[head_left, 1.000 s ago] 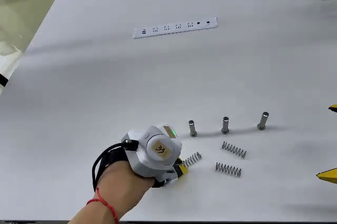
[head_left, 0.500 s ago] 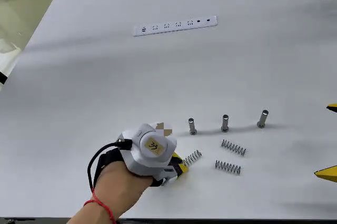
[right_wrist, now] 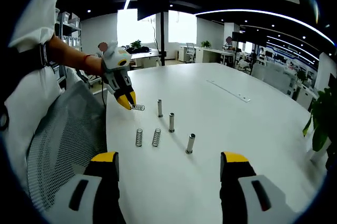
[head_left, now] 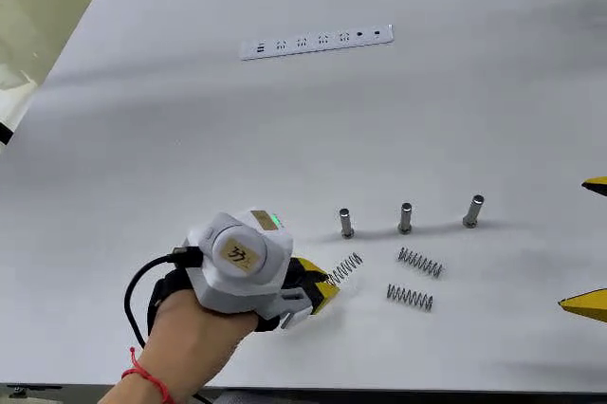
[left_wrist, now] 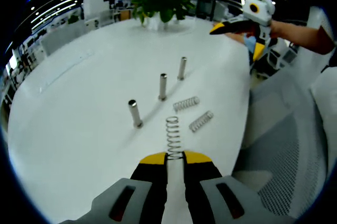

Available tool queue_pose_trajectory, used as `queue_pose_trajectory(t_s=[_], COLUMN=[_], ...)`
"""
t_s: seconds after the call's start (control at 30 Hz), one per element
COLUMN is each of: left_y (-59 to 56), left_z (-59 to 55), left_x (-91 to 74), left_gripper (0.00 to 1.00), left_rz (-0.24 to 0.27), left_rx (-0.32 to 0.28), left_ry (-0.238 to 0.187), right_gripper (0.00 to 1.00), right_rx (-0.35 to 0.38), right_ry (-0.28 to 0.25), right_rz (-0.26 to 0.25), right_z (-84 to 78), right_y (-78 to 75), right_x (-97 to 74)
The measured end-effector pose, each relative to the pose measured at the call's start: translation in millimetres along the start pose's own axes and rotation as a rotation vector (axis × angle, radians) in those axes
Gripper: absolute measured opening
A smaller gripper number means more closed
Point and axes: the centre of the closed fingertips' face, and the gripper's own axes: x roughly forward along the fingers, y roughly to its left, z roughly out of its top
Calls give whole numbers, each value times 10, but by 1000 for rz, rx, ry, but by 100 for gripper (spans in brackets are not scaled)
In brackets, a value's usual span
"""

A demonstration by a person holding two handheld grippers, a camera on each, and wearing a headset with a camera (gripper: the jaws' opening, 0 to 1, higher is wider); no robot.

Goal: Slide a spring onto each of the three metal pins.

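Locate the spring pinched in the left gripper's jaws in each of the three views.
Head view: spring lies lower centre, sticking out of the left gripper toward the pins.
Left gripper view: spring is at centre, rising from the shut jaw tips.
Right gripper view: spring is left of centre, at the left gripper's yellow tips.
Shared landmark: the row of three pins, close beside the spring.

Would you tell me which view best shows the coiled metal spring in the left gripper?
The left gripper view: the coiled metal spring stands out from the left gripper's shut yellow tips, its coils distinct. The head view shows it small beside that gripper; the right gripper view shows it tiny and distant.
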Motion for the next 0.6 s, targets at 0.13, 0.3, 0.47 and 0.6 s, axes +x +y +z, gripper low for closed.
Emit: queue_pose_trajectory(t_s=[0.13,0.3,0.47,0.6], left_y=[-53,-155,-241,-319], left_z=[179,417,636,804], left_x=[-90,-171,-228,-288], left_gripper=[10,10,10,10], left_rz=[-13,-33,-54,-68], left_rx=[-15,-21,-38,-46], left_ry=[-78,-170,-264,-333], right_gripper=[78,71,62,55], right_rx=[-2,30,127,170], right_ry=[-23,-84,-135,-248], right_rz=[9,24,38,64], right_z=[142,433,714,1019], right_y=[42,115,196,292], right_x=[19,72,149,203])
